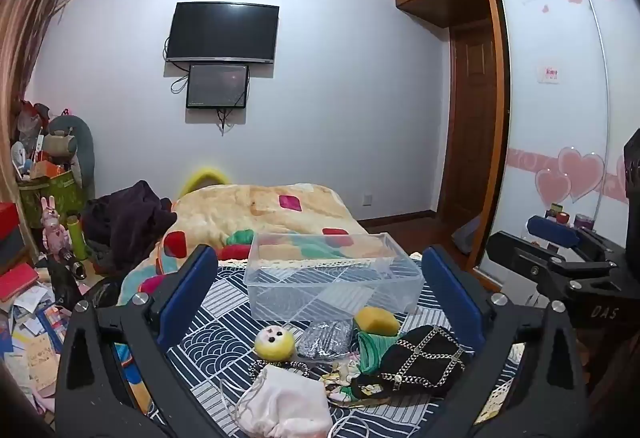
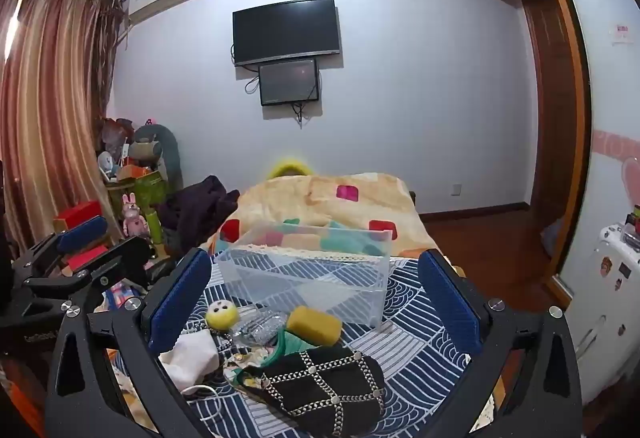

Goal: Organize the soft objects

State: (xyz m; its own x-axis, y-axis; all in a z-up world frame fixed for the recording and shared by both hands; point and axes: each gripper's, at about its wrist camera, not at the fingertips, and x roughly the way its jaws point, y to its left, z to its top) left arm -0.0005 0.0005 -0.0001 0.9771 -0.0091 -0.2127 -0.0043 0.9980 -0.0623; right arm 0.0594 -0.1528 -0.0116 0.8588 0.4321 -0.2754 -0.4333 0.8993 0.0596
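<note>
Blue-padded left gripper (image 1: 320,298) wide apart, empty | right gripper (image 2: 316,298) wide apart, empty | clear bin (image 1: 334,274) ahead

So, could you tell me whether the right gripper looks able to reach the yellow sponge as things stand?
Probably yes. The right gripper is open and empty, and the yellow sponge lies uncovered just ahead between its fingers, in front of the clear bin. Only the black chained bag lies nearer.

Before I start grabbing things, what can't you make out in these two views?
- Green cloth, left view: mostly buried under the black chained bag.
- White pouch, left view: bottom cut off by the frame edge.
- Yellow thing behind the blanket, right view: blurred, mostly hidden.
- Clear bin: looks empty.
</note>
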